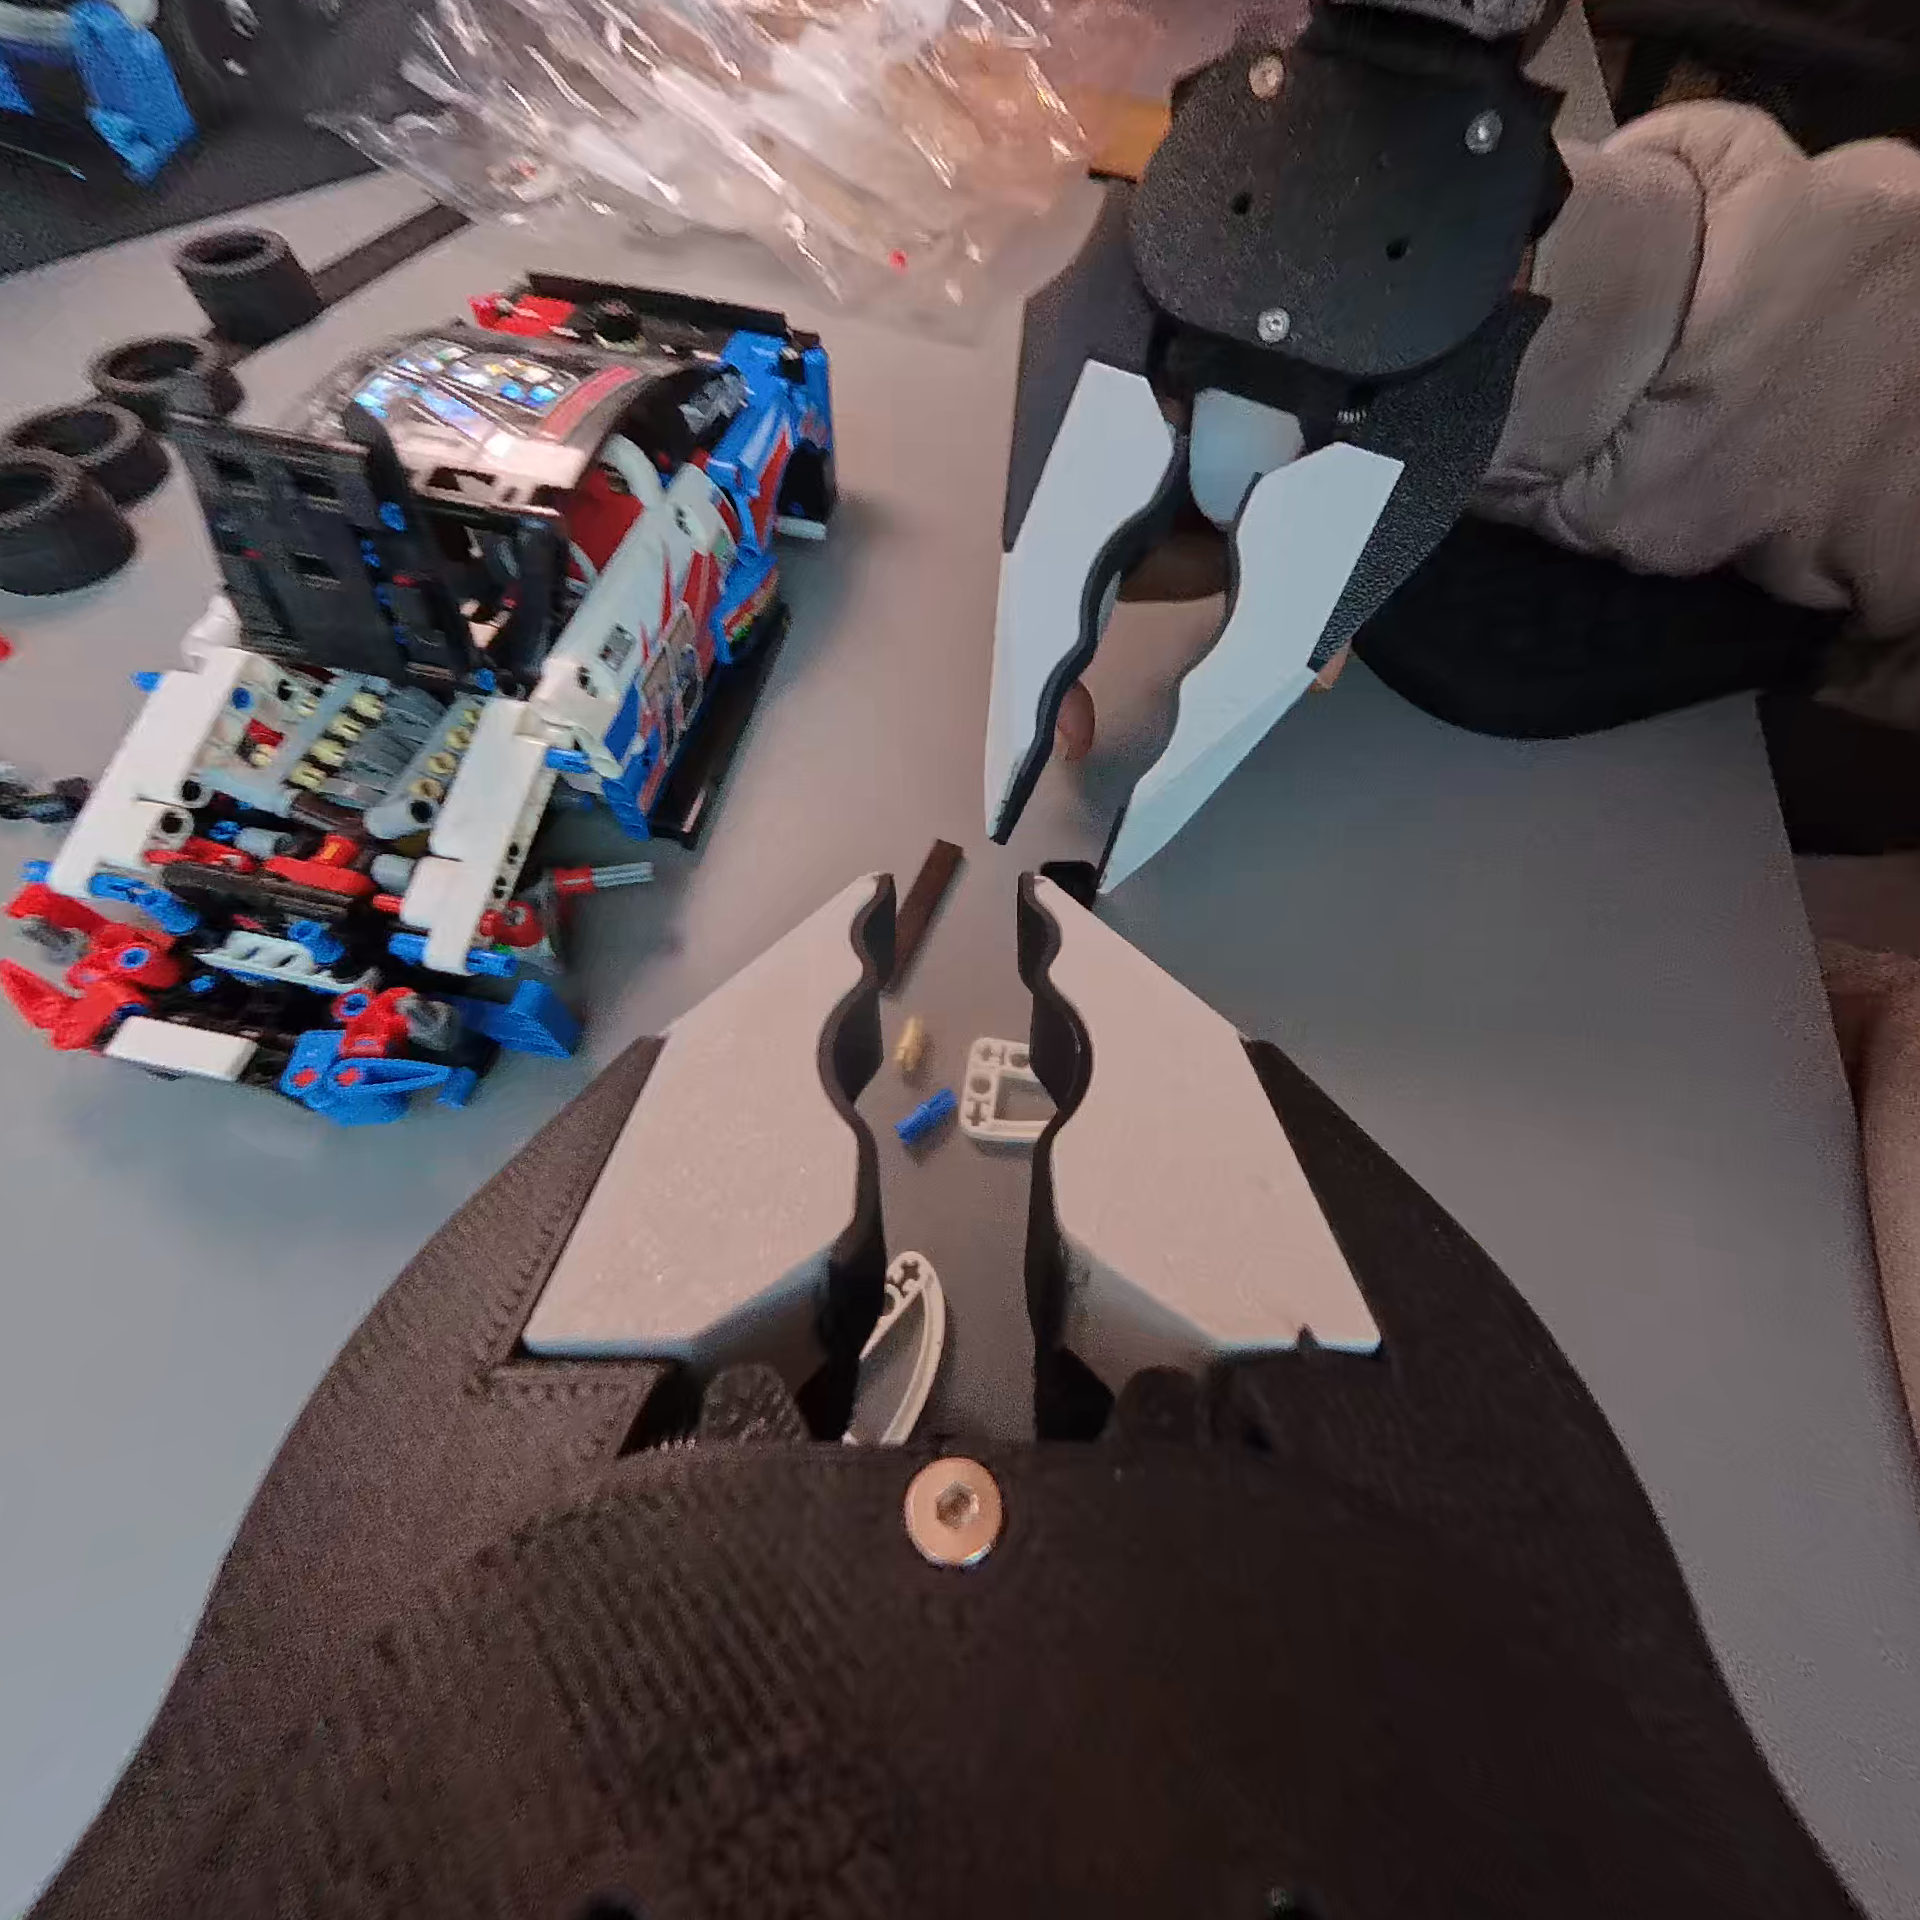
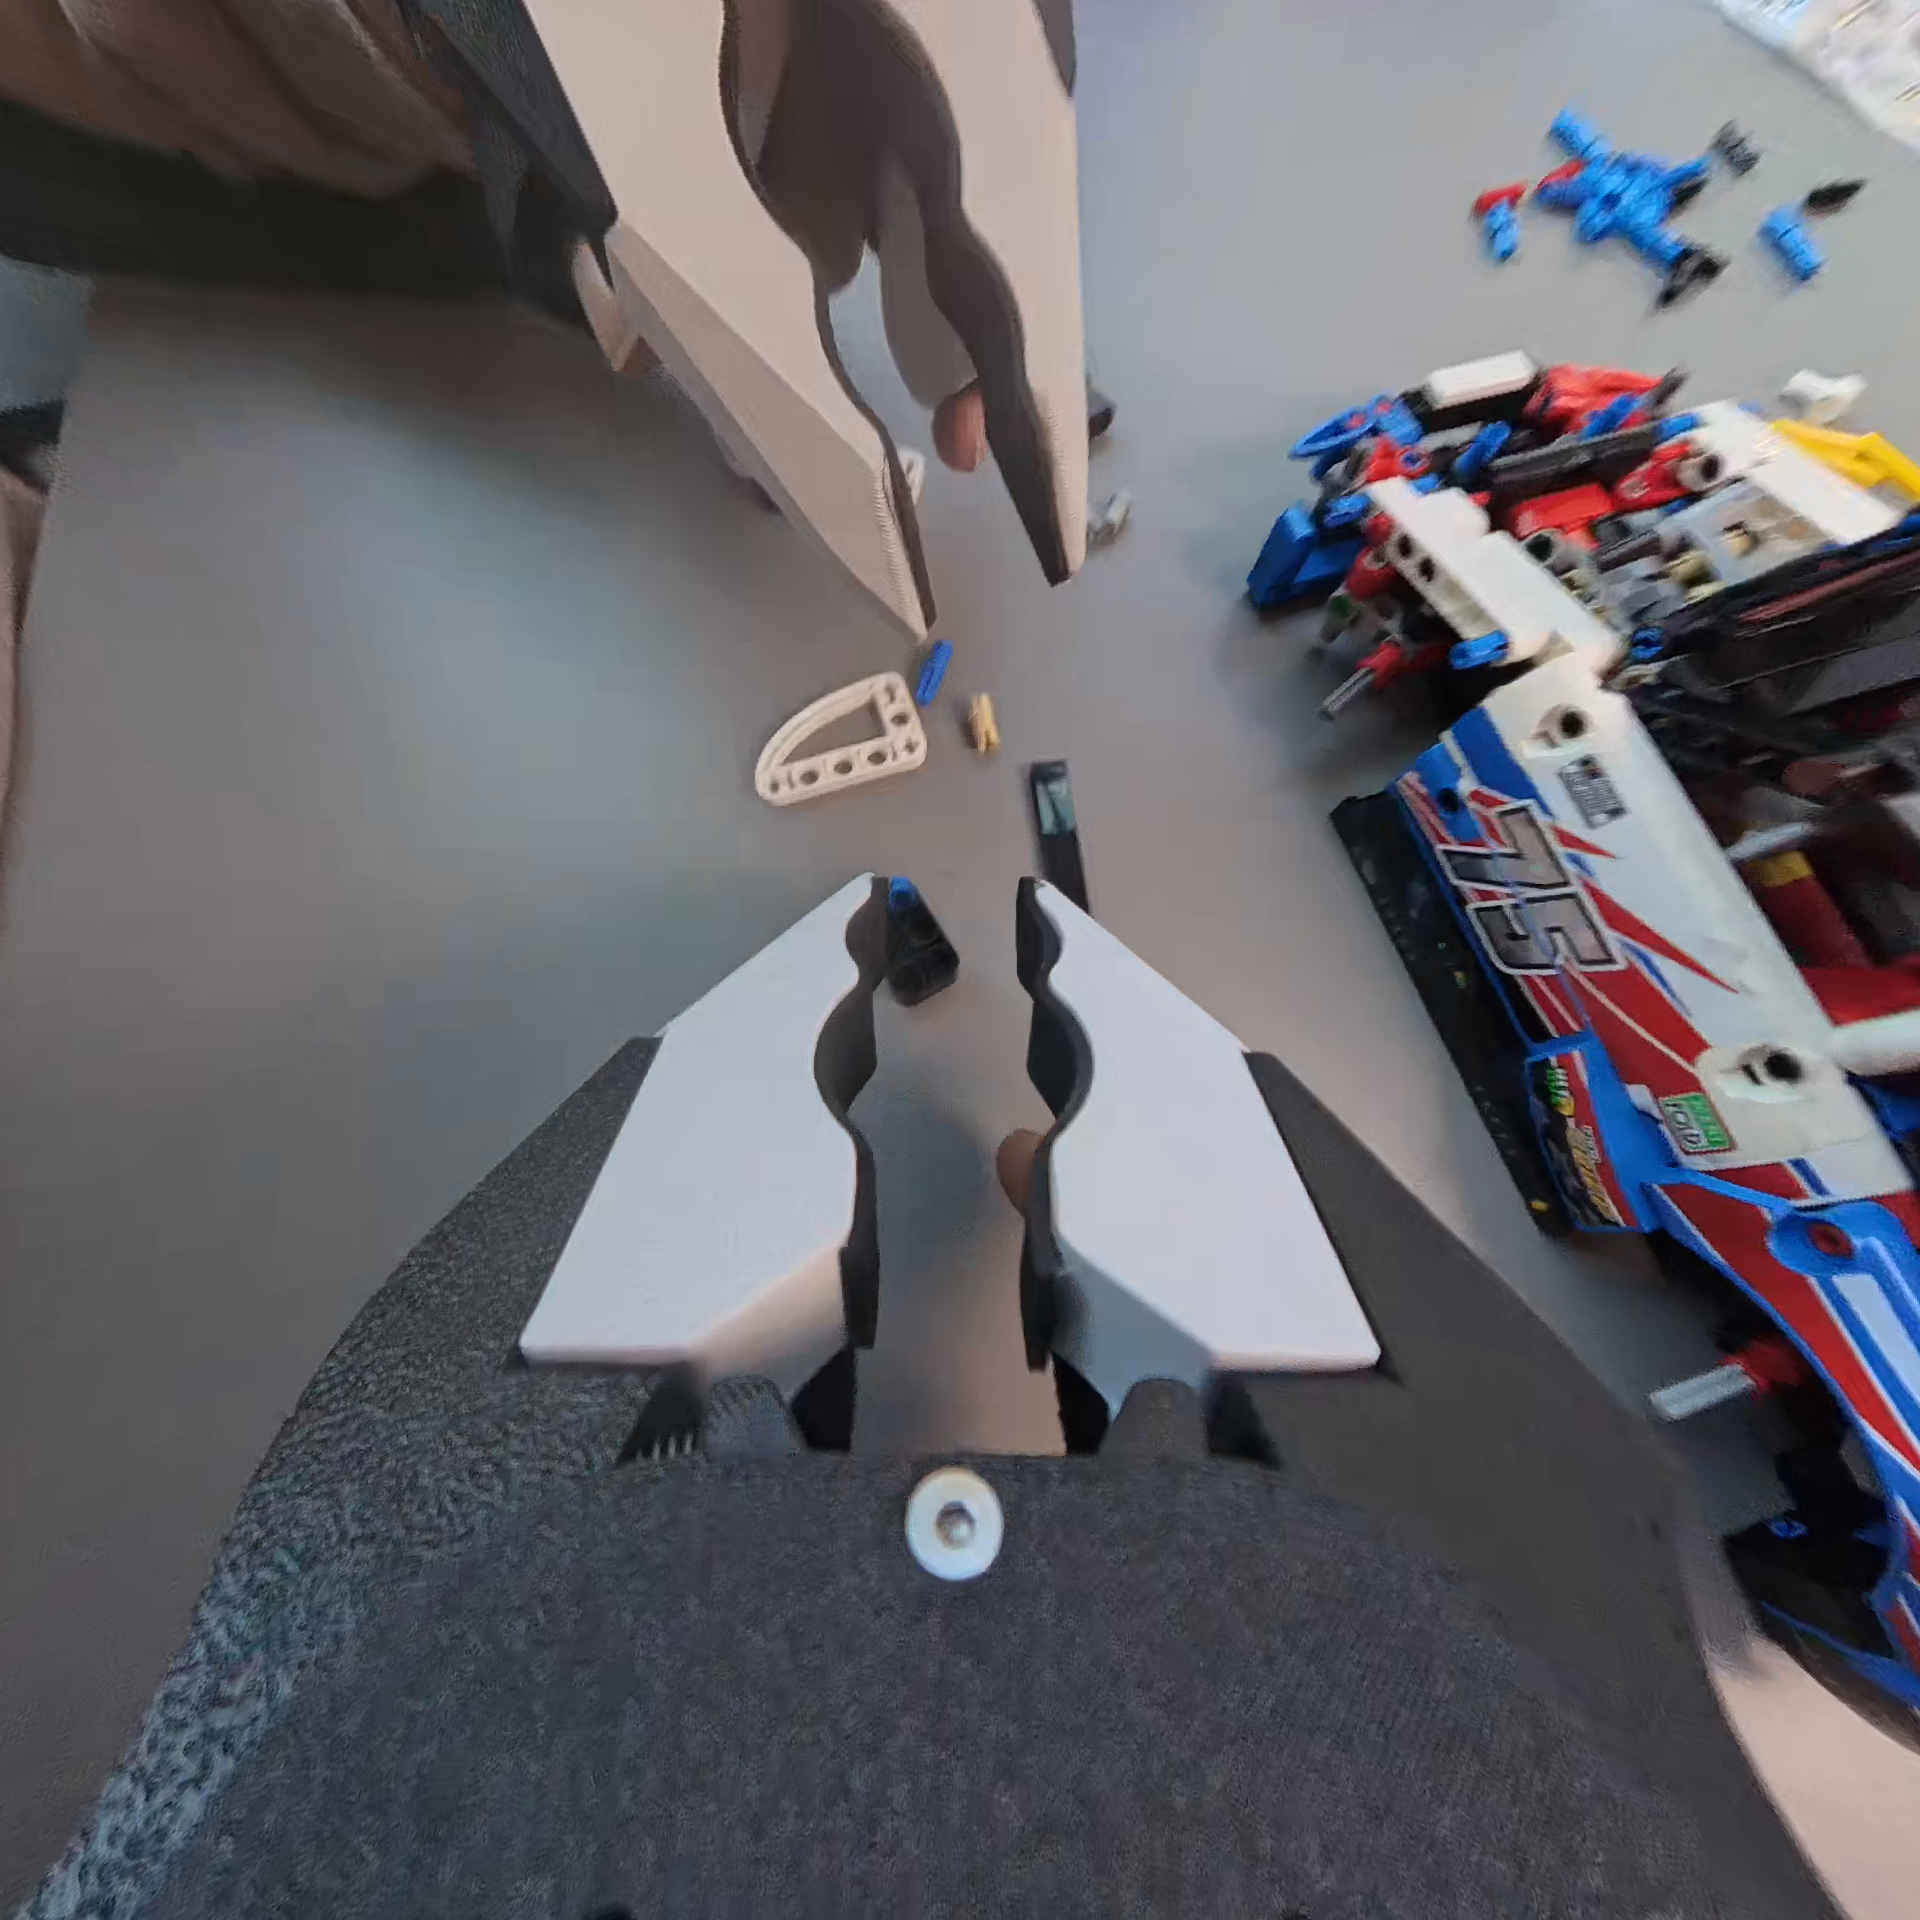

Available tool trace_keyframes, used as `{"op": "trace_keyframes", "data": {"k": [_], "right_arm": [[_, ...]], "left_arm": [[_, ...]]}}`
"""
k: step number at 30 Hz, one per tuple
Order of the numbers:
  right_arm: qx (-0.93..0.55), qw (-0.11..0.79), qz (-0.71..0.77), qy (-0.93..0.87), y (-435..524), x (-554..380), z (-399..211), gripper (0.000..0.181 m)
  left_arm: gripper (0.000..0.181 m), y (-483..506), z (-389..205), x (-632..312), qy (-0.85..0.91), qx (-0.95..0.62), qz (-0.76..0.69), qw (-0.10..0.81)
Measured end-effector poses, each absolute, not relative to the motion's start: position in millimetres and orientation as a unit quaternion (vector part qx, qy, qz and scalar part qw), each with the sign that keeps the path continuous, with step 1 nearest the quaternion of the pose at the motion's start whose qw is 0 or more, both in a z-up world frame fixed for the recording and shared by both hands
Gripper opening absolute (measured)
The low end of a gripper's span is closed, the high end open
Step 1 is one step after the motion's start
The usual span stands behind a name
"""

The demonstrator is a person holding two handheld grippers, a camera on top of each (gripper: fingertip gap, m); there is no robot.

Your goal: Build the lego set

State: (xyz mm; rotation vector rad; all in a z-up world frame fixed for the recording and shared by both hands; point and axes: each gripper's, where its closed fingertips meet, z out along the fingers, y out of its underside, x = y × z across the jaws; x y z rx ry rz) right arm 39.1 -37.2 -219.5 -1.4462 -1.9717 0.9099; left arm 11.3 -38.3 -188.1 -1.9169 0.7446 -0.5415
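Observation:
The partly built blue, red and white Lego car stands on the grey table; it also shows at the right in the right wrist view. My left gripper is open and empty above loose parts: a tan pin, a blue pin, a white curved panel and a black strip. My right gripper is open, with a black connector carrying a blue pin on the table beside its left fingertip. The two grippers face each other, tips close.
Several black tyres lie at the far left and a crumpled clear bag at the back. A second white curved piece lies under my left gripper. A small blue sub-assembly lies beyond the car. A person's sleeve is behind the right gripper. My hands' fingertips stand some 5 cm from each other.

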Motion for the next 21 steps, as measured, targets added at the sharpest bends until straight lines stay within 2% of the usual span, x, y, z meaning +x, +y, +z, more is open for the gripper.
{"op": "trace_keyframes", "data": {"k": [4, 8, 10, 12, 21], "right_arm": [[-0.544, 0.365, 0.429, -0.622, -13.2, 27.7, -180.6, 0.026], [-0.559, 0.43, 0.485, -0.517, 10.8, 25.7, -153.2, 0.029], [-0.558, 0.46, 0.483, -0.493, 19.4, 27.4, -146.5, 0.021], [-0.553, 0.489, 0.473, -0.481, 25.1, 29.7, -141.4, 0.0], [-0.542, 0.543, 0.431, -0.474, 36.5, 37.0, -132.4, 0.0]], "left_arm": [[0.021, -26.7, -169.6, -5.9, 0.265, -0.766, -0.214, 0.546], [0.024, -20.6, -154.9, -18.9, 0.239, -0.745, -0.199, 0.59], [0.024, -17.9, -148.8, -25.8, 0.231, -0.736, -0.181, 0.61], [0.024, -15.9, -144.0, -31.9, 0.224, -0.729, -0.166, 0.625], [0.023, -9.2, -148.1, -41.6, 0.197, -0.732, -0.169, 0.63]]}}
